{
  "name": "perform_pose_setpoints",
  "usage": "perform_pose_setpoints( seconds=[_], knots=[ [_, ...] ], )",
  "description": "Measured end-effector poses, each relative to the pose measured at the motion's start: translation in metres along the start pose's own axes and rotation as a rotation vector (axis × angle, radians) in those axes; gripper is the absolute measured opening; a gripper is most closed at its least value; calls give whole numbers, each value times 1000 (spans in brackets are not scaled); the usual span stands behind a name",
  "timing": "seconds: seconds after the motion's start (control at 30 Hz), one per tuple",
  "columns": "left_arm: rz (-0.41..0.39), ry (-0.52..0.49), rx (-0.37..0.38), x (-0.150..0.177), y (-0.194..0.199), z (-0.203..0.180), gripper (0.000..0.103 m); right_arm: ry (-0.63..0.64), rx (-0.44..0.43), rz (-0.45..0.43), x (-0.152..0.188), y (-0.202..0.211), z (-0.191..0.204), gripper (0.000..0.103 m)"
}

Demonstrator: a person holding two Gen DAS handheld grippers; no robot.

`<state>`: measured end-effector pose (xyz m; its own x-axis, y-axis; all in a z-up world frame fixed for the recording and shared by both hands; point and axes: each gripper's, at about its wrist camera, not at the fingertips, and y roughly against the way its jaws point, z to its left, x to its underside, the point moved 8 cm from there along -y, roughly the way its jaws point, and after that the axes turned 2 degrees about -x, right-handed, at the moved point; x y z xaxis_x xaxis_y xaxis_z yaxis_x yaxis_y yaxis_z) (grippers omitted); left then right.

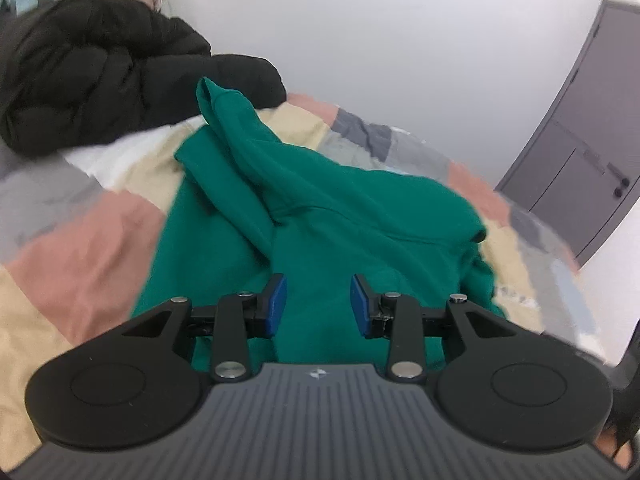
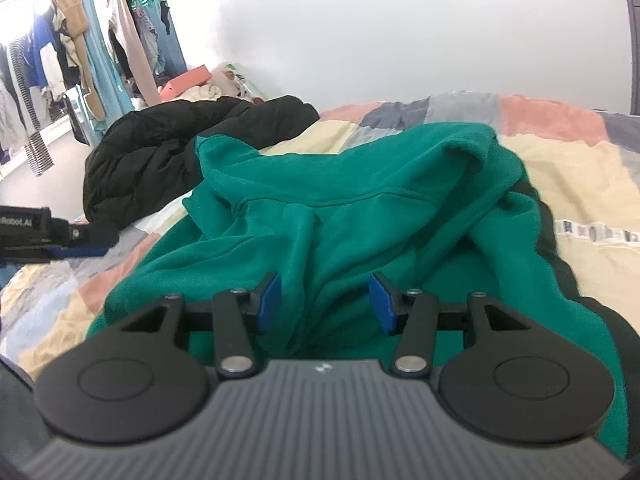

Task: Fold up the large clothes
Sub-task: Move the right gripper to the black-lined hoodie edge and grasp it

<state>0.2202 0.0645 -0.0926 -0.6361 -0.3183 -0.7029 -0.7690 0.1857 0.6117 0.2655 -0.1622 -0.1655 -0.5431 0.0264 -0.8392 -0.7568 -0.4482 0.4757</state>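
A large green hoodie [image 1: 328, 216] lies crumpled on the patchwork bed cover, with one sleeve [image 1: 224, 112] reaching toward the far left. It also fills the middle of the right wrist view [image 2: 360, 208]. My left gripper [image 1: 318, 306] is open, its blue pads apart just above the hoodie's near part, holding nothing. My right gripper [image 2: 325, 302] is open too, over a ridge of green cloth that rises between the pads without being clamped. The left gripper also shows at the left edge of the right wrist view [image 2: 60, 236].
A black puffer jacket [image 1: 100, 68] is heaped at the far left of the bed [image 1: 72, 248]; it also shows in the right wrist view [image 2: 168, 148]. A white cloth [image 1: 120, 152] lies beside it. A grey door [image 1: 592, 128] stands at right. Hanging clothes [image 2: 80, 48] fill a rack at far left.
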Motion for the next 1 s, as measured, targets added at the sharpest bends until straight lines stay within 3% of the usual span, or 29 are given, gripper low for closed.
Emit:
perform_pose_setpoints(
  seconds=[0.17,0.33,0.37,0.43,0.63,0.8,0.93,1.0],
  knots=[
    [39,2,37,9,6,-6,40,-49,23,17,2,11,-7,51],
    [91,-17,43,14,12,1,41,-87,32,103,4,21,-24,51],
    [102,-10,42,12,12,6,45,-105,36,120,3,24,-31,51],
    [128,41,44,8,12,19,53,-145,29,148,-2,32,-44,51],
    [200,164,49,-8,5,56,60,-172,78,216,-10,61,-80,51],
    [233,190,5,-8,0,85,60,-249,55,273,-7,74,-112,53],
    [265,265,-9,-3,-8,110,60,-284,64,315,0,78,-136,54],
    [275,313,-12,-3,-13,122,60,-329,56,349,7,76,-149,66]
  ],
)
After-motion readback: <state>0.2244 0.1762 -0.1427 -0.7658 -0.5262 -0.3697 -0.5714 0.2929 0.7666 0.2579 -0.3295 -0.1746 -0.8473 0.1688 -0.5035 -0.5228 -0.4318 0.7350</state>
